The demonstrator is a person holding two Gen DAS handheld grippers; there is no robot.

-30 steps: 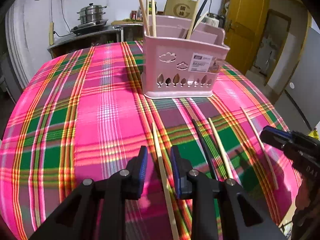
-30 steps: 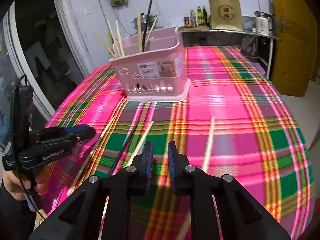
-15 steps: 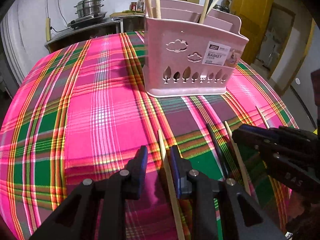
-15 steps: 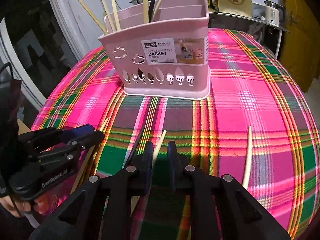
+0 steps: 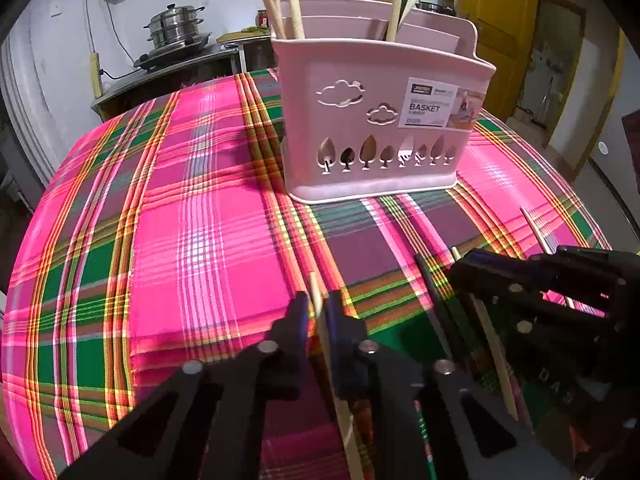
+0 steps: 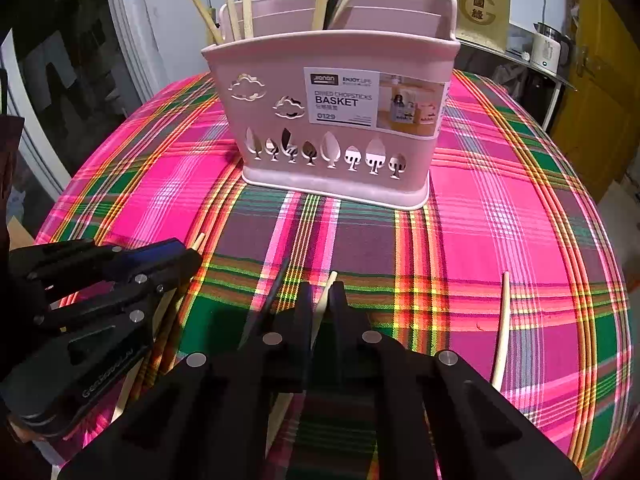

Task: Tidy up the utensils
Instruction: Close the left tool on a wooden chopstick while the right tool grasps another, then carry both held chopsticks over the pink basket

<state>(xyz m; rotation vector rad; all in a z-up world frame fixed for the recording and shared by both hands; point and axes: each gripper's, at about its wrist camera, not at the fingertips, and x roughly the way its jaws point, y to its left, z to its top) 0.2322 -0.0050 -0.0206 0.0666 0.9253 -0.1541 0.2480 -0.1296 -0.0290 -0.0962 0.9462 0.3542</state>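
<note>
A pink chopstick basket [image 5: 380,120] [image 6: 340,120] stands on the plaid tablecloth with several chopsticks upright in it. My left gripper [image 5: 318,306] has its jaws closed around a pale wooden chopstick [image 5: 316,292] that lies on the cloth. My right gripper [image 6: 322,300] is closed around another pale chopstick [image 6: 330,282]. A black chopstick [image 6: 276,292] lies just left of it. The right gripper also shows at the right of the left wrist view [image 5: 532,300]. The left gripper shows at the left of the right wrist view [image 6: 120,276].
One more pale chopstick [image 6: 502,320] lies on the cloth to the right. Another lies under the left gripper [image 6: 198,242]. The pink and green plaid cloth [image 5: 180,240] covers a round table. A stove with pots [image 5: 172,36] and a yellow door [image 5: 500,20] stand behind.
Both grippers have moved forward toward the basket, down to the cloth. Each now has a pale chopstick between its jaws, and the jaws have narrowed onto it.
</note>
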